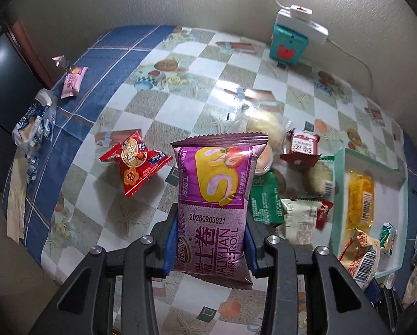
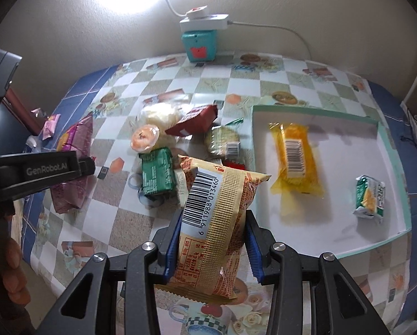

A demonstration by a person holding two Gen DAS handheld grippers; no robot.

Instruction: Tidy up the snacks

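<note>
Snacks clamped – L gripper (image 1: pixel 210 247) purple roll (image 1: pixel 214 195); R gripper (image 2: pixel 212 247) tan pack (image 2: pixel 217 223); tray (image 2: pixel 387 240) mostly bare.

A glossy purple plastic-film swiss-roll packet (image 1: pixel 212 212) is seen between matt black plastic fingers (image 1: pixel 163 240) faced with ribbed blue pads (image 1: pixel 171 247). A shiny tan crimped-foil snack packet (image 2: pixel 214 223) is similarly clamped. The checked tablecloth (image 2: pixel 197 95) appears smooth, possibly vinyl. The mint-edged white tray (image 2: pixel 339 240) looks matt.
</note>
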